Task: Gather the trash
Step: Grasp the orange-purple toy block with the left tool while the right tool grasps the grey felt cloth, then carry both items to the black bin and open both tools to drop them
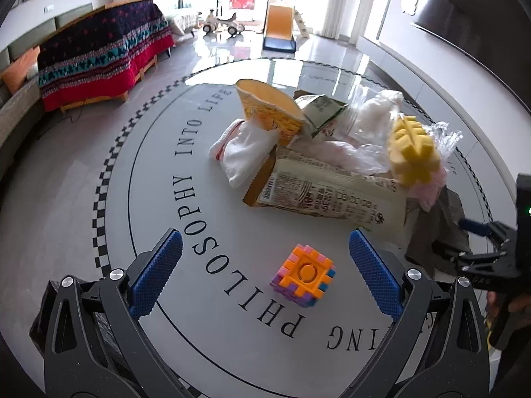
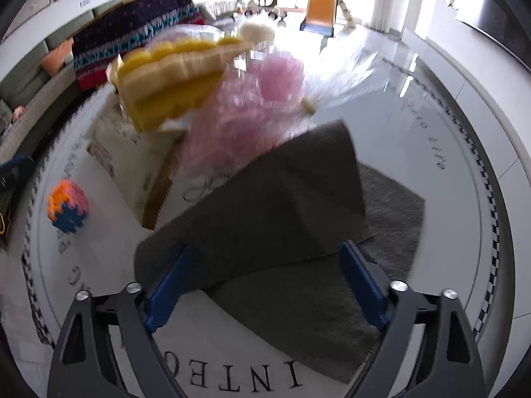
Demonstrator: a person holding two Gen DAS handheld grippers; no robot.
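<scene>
A pile of trash lies on the round grey table (image 1: 232, 331): a beige snack wrapper (image 1: 328, 195), a yellow paper cup (image 1: 268, 109), a white cloth (image 1: 245, 152), clear plastic bags (image 1: 368, 116), a yellow sponge (image 1: 413, 149) and a dark grey cloth (image 1: 441, 222). My left gripper (image 1: 265, 272) is open over the table, with an orange and purple toy cube (image 1: 303, 275) between its fingers. My right gripper (image 2: 265, 282) is open, its fingers on either side of the raised fold of the grey cloth (image 2: 265, 205). Behind that are the pink bag (image 2: 245, 116) and the sponge (image 2: 166, 79).
A black bag (image 1: 43, 321) hangs at the table's lower left edge. A bench with a patterned blanket (image 1: 99, 49) stands left, beyond the table. A toy slide (image 1: 280, 26) stands far back. The right gripper shows in the left wrist view (image 1: 491, 242).
</scene>
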